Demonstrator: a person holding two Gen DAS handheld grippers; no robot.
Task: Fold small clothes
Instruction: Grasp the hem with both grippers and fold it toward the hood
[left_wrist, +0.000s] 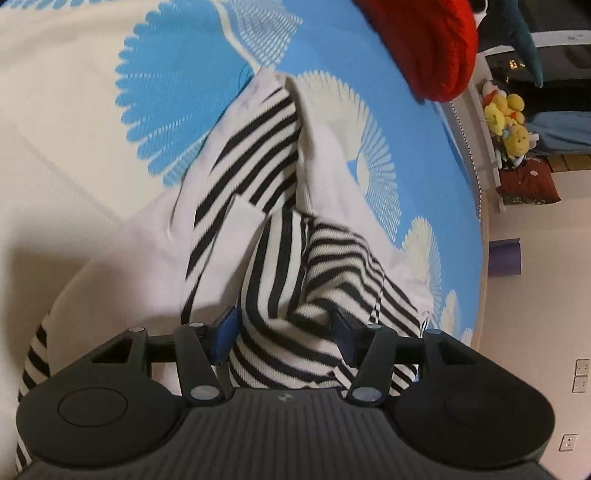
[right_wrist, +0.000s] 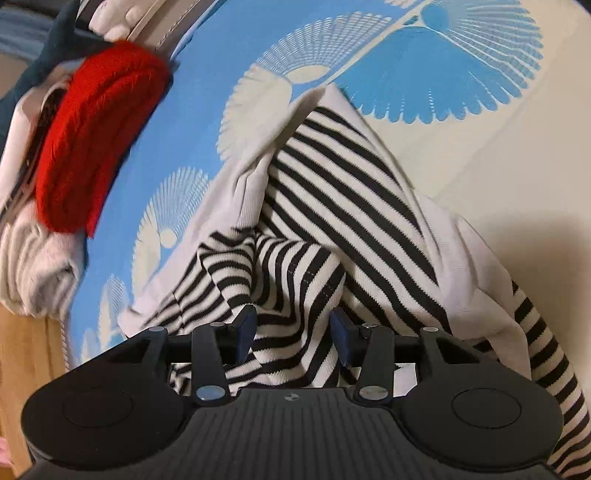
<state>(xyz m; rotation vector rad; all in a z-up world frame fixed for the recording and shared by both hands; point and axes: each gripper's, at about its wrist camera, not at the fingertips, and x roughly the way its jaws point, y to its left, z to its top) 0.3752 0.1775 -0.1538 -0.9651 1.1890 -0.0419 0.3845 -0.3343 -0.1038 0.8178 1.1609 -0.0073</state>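
Observation:
A black-and-white striped garment with a plain white lining lies crumpled on the blue and cream bedspread. A bunched fold of its striped cloth rises between the blue pads of my left gripper, whose jaws stand apart and open. In the right wrist view the same garment spreads over the bedspread. Another striped fold sits between the pads of my right gripper, also open, and the pads do not squeeze the cloth.
A folded red knit garment lies at the bed's far edge on a pile of white clothes. Yellow plush toys, a dark red cushion and a purple block sit beyond the bed.

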